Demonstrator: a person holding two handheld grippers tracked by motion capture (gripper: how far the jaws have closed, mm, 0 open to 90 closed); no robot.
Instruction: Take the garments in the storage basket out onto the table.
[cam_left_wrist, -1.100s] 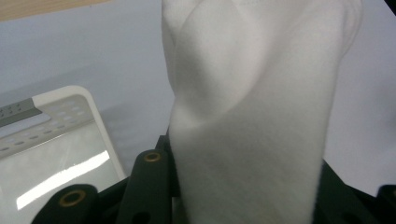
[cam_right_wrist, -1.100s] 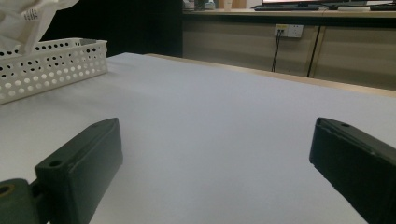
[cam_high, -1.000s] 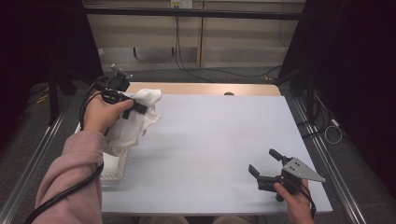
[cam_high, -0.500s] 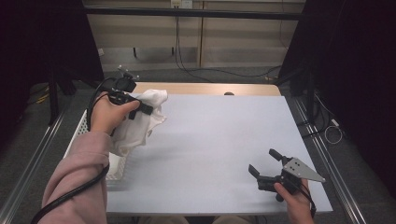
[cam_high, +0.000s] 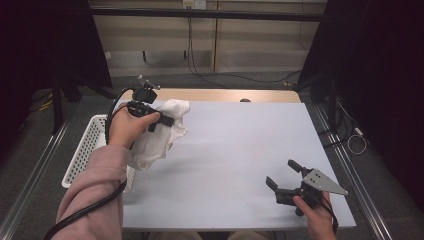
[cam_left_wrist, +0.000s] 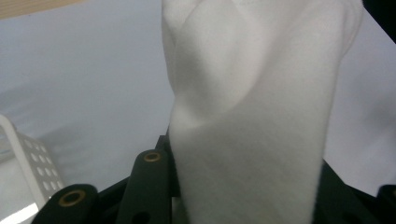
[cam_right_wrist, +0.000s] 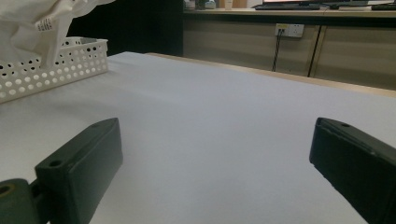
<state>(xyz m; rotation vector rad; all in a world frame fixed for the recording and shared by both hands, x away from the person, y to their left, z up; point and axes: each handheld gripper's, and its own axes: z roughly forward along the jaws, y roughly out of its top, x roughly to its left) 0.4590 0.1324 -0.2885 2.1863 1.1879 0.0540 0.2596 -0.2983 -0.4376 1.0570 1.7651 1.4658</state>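
Fingers (cam_high: 284, 173) over pale grey table (cam_high: 240, 145)

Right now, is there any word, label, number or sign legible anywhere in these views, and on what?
Small sewn tag on the hanging white cloth garment: dark print, too small and blurred to read.
White perforated plastic basket: no text.
Pale grey table: no text.
Nothing else legible.
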